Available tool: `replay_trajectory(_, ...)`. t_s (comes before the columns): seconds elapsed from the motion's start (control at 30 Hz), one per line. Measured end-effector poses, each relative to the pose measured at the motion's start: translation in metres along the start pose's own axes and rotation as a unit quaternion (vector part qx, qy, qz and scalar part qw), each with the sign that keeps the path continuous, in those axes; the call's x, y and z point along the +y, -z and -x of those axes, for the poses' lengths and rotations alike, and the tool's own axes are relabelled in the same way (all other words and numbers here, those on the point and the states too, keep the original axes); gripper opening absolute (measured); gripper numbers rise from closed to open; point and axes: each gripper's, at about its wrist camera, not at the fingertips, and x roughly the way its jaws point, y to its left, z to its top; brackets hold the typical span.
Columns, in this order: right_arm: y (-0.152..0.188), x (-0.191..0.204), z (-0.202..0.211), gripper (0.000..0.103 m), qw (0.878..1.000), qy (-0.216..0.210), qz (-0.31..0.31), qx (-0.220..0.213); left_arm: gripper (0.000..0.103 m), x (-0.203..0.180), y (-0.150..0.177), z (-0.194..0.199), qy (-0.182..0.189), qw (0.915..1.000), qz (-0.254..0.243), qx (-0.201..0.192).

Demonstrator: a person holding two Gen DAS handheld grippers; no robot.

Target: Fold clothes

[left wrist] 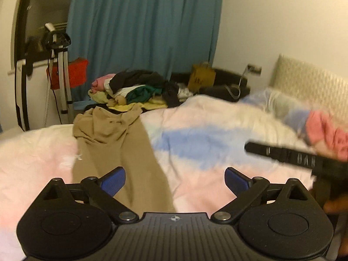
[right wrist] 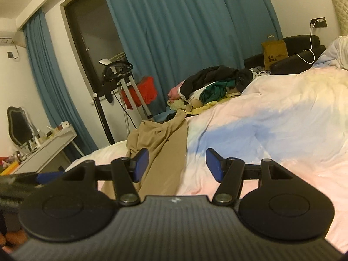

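A tan garment (left wrist: pixel 117 150) lies stretched along the bed, bunched at its far end; it also shows in the right wrist view (right wrist: pixel 165 143). A pile of mixed clothes (left wrist: pixel 134 91) sits at the bed's far edge, also seen in the right wrist view (right wrist: pixel 215 87). My left gripper (left wrist: pixel 175 180) is open and empty, hovering above the near part of the tan garment. My right gripper (right wrist: pixel 177 165) is open and empty, just right of the garment. Part of the right gripper (left wrist: pixel 289 156) shows blurred at the right of the left wrist view.
The bed has a pastel pink, blue and white duvet (left wrist: pixel 206 134). A pink cloth (left wrist: pixel 328 134) lies by the headboard. A blue curtain (right wrist: pixel 184 32), a clothes steamer stand (right wrist: pixel 121 87), a white desk (right wrist: pixel 50 145) and a brown paper bag (right wrist: pixel 275 52) stand beyond the bed.
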Motion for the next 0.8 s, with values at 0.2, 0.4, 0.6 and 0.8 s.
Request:
replay_trajectory(0.2,-0.020,-0.001,-0.040,0.060,0.998,-0.030,0.021,0.045,0.099,0.031,0.016,-0.012,-0.009,0.9989,0.046,-0.001)
replay_trajectory(0.4,-0.059,0.029,-0.141,0.057,0.992,-0.067,0.074,0.072,0.099,0.074,0.027,-0.015,-0.065,0.9964,0.053,-0.007)
replay_trajectory(0.6,-0.051,0.060,-0.277,0.057,0.989,-0.072,0.076,0.109,0.099,0.121,0.038,-0.025,-0.087,0.9910,0.102,0.002)
replay_trajectory(0.8,-0.025,0.089,-0.375,0.049,0.983,-0.033,0.142,0.109,0.099,0.158,0.044,-0.047,-0.120,0.9846,0.126,0.018)
